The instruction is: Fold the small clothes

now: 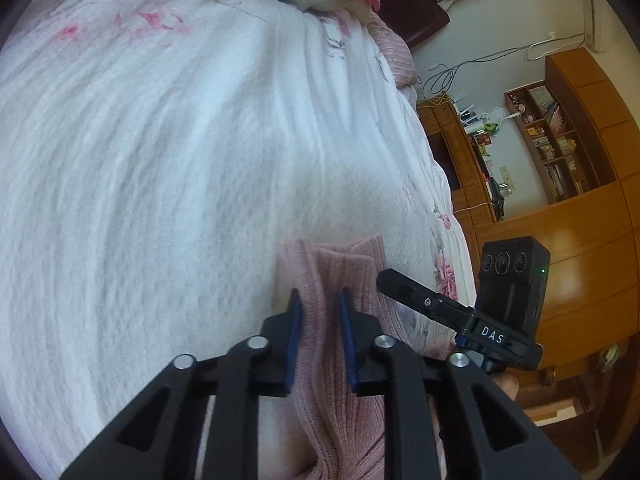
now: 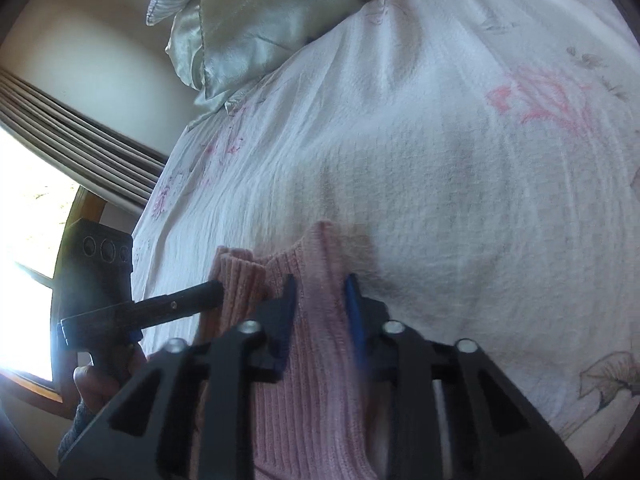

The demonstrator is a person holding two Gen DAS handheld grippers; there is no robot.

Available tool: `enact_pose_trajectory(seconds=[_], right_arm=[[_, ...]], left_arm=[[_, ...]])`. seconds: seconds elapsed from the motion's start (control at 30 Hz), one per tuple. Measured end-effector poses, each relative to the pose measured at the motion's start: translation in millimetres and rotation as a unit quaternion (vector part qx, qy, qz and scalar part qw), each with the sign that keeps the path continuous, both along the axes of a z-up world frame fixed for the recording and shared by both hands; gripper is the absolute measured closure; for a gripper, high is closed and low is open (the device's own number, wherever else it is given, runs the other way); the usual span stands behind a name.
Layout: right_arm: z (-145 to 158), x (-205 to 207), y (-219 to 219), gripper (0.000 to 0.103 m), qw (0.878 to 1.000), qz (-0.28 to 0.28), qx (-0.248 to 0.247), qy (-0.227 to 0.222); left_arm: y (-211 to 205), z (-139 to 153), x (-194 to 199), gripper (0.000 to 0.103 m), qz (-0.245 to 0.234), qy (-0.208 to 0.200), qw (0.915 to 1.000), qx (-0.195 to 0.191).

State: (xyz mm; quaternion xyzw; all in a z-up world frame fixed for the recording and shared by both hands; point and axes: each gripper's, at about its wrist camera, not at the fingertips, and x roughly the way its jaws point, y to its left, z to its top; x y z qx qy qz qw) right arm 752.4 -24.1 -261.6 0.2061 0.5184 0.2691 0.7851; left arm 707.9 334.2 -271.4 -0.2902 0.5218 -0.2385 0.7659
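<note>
A pink ribbed knit garment (image 1: 332, 264) hangs bunched over the white bed, held by both grippers. In the left wrist view, my left gripper (image 1: 320, 296) is shut on a fold of it, and the fabric runs up between the blue pads (image 1: 295, 320). My right gripper (image 1: 385, 280) shows from the side just to its right, at the garment's edge. In the right wrist view, my right gripper (image 2: 320, 284) is shut on the garment (image 2: 316, 380), with my left gripper (image 2: 216, 290) at the left edge by a ribbed cuff. A hand (image 2: 96, 384) holds that left gripper.
A white bedspread with pink flowers (image 1: 160, 160) fills the space ahead. A pale satin pillow (image 2: 256, 32) lies at the bed's head. Wooden cabinets and a bookshelf (image 1: 560, 140) stand past the bed's right edge. A bright window (image 2: 24, 240) and curtain lie left.
</note>
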Motion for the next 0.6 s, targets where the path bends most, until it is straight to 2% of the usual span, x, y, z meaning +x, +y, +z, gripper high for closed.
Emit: enact_pose_trajectory(seconds=[0.13,0.27,0.43,0.53,0.6], right_arm=[[34,-23,-23,0.094,0.999,-0.005,0.023,-0.038],[78,-61,-49,0.095,0.996,-0.012,0.054,-0.076],[117,-134,-63,0.095,0.991,0.003,0.077,-0.112],[111,-192,-66,0.094,0.99,0.016,0.084,-0.112],[88,-227,-63,0.087,0.993,0.019,0.08,-0.089]], left_arm=[[5,32,-22,0.096,0.0,-0.038,0.9992,-0.013],[7,75,-59,0.096,-0.015,-0.079,0.9963,-0.032],[-8,127,-135,0.096,-0.065,-0.144,0.9874,-0.013],[-20,125,-195,0.094,-0.096,-0.161,0.9817,0.036],[-20,104,-229,0.089,-0.116,-0.135,0.9829,0.049]])
